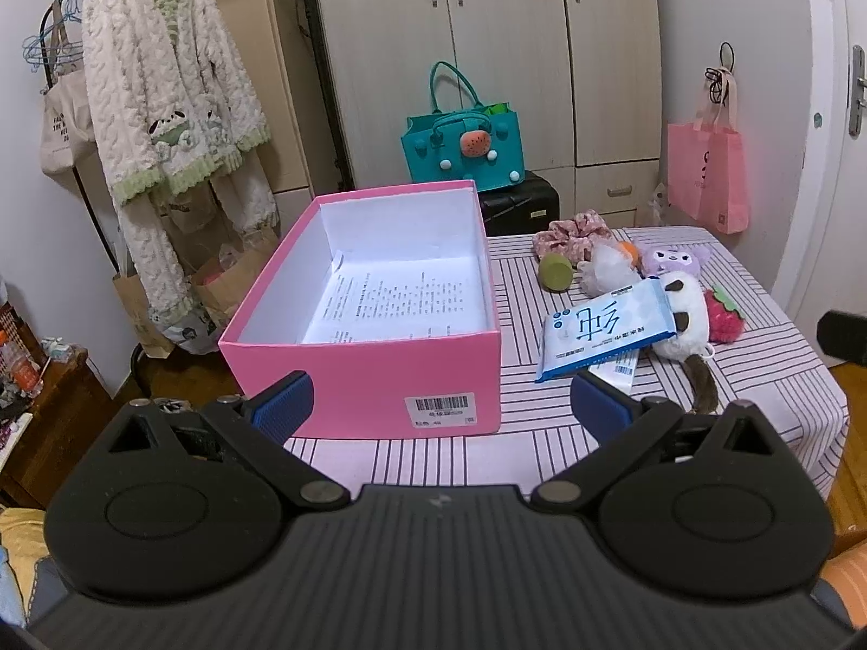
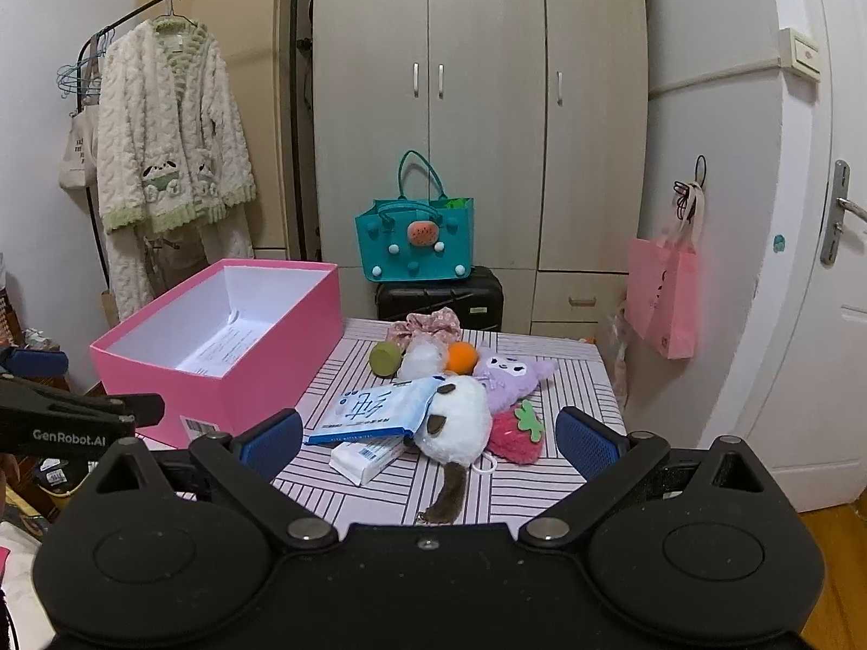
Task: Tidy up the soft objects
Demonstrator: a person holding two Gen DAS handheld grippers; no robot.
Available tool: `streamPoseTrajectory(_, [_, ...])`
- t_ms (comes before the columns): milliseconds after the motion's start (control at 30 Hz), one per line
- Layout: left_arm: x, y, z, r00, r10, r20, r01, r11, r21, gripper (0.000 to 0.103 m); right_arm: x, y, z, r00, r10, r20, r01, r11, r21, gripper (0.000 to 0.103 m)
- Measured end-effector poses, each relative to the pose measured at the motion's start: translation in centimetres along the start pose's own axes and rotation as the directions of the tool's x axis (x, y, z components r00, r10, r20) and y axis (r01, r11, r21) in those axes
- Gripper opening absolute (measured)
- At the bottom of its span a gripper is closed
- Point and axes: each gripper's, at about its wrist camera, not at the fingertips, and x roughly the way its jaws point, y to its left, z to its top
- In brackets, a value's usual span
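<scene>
I hold both tongs spread, empty — left tongs (image 1: 441, 406) facing the pink box (image 1: 368, 368), right tongs (image 2: 428, 447) before the toys (image 2: 460, 422) — ready for sorting.

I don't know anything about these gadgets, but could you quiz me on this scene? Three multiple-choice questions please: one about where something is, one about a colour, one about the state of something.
1. Where is the blue tissue pack?
A. inside the box
B. on the table, leaning on the white plush toy
C. on the floor

2. What colour is the outside of the box?
A. pink
B. green
C. black

3. What state is the right gripper in?
A. shut on the strawberry plush
B. shut on nothing
C. open and holding nothing

Answers:
1. B, the pack lies on the striped tablecloth with one end against the toy.
2. A, its outer walls are pink and the inside white.
3. C, its blue pads stand wide apart with only the table between them.
</scene>
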Motion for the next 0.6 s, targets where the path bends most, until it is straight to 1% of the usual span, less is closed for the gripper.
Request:
streamPoseTrajectory(367, [0.0,0.6,-0.4,0.999,-0.014,0.038,0.015,0.999,-0.030,0.103,0.8,-0.5,-0.4,1.000,-0.026,-0.015,0.026,0.999,0.021,0.101])
streamPoseTrajectory(600, [0.4,1.3,-0.4,0.999,-0.029,0.043,0.031,0.998,-0.061,0.103,1.1,-0.9,-0.4,1.000,-0.026,-0.015,0.027,0.999,0.026,0.101])
